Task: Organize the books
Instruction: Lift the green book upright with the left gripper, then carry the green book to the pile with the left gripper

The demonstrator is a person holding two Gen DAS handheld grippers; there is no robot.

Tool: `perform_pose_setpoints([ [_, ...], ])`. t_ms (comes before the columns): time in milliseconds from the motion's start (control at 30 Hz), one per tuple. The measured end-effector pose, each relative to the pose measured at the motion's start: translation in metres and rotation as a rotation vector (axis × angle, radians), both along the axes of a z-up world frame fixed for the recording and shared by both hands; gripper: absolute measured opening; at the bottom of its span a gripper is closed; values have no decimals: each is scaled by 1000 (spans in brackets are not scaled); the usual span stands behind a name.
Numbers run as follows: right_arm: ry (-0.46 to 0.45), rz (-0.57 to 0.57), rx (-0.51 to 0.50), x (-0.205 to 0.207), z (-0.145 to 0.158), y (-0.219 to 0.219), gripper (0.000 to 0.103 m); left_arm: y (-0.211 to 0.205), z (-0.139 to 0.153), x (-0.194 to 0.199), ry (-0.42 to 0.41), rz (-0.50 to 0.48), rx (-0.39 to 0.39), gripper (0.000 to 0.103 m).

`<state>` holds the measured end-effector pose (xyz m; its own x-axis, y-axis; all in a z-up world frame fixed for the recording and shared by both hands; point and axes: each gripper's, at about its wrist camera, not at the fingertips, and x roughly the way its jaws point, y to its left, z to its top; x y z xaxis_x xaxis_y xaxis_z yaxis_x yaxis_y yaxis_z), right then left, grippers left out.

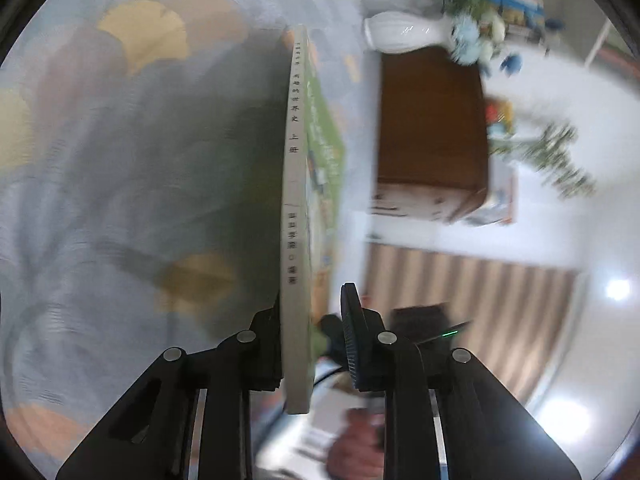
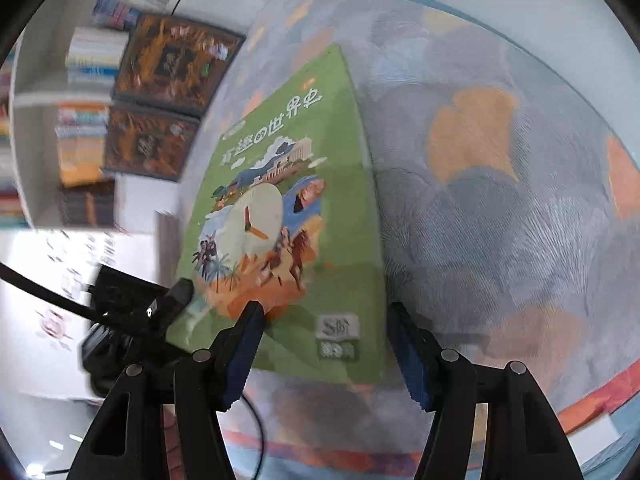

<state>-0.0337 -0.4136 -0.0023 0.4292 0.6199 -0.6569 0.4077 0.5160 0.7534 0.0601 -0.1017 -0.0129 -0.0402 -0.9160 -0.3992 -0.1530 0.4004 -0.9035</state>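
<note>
A green-covered book (image 2: 288, 208) with a clock picture is held up off the patterned cloth (image 2: 500, 200). In the left wrist view its grey spine (image 1: 295, 216) runs up between the fingers of my left gripper (image 1: 314, 336). The left finger presses the book; the right finger (image 1: 352, 336) stands a little off its cover. The left gripper also shows at the book's lower left corner (image 2: 160, 308) in the right wrist view. My right gripper (image 2: 324, 340) is open, its blue-padded fingers (image 2: 244, 356) spread in front of the book's lower edge, holding nothing.
Two dark ornate books (image 2: 176, 60) lie at the cloth's far left edge. A bookshelf (image 2: 84, 92) with several books stands behind. A brown wooden box (image 1: 432, 128), a white vase (image 1: 404, 32) with flowers and a striped surface (image 1: 460, 292) show in the left wrist view.
</note>
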Motion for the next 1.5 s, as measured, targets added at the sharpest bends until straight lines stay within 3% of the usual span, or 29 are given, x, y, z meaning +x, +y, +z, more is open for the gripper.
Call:
perform_pose_setpoints([
  [233,-22,-89,221,9,-16,-11,61,-6,-3,1,95,30,-134,19],
  [267,-27,-82,224,14,-15,-8,55,-5,-5,-2,105,31,-136,19],
  [333,-26,-62,164,20,-8,-2,49,-7,-9,-3,114,32,-109,19],
  [433,-31,11,-46,29,11,15,43,-9,-7,-2,72,3,6,19],
  [567,-59,128,-350,36,38,44,42,-23,12,-8,-118,-96,278,21],
  [733,-103,195,-483,34,54,63,42,-36,48,-22,-340,-158,440,23],
  [967,-218,266,-584,22,90,102,42,-13,85,-27,-437,-126,411,21],
  [1100,-269,274,-567,29,111,127,42,9,110,-26,-486,-82,409,22],
  [1333,-389,377,-555,61,145,201,43,84,145,-25,-546,75,400,23],
  [1500,-490,512,-540,101,162,280,43,160,161,-18,-571,231,420,23],
])
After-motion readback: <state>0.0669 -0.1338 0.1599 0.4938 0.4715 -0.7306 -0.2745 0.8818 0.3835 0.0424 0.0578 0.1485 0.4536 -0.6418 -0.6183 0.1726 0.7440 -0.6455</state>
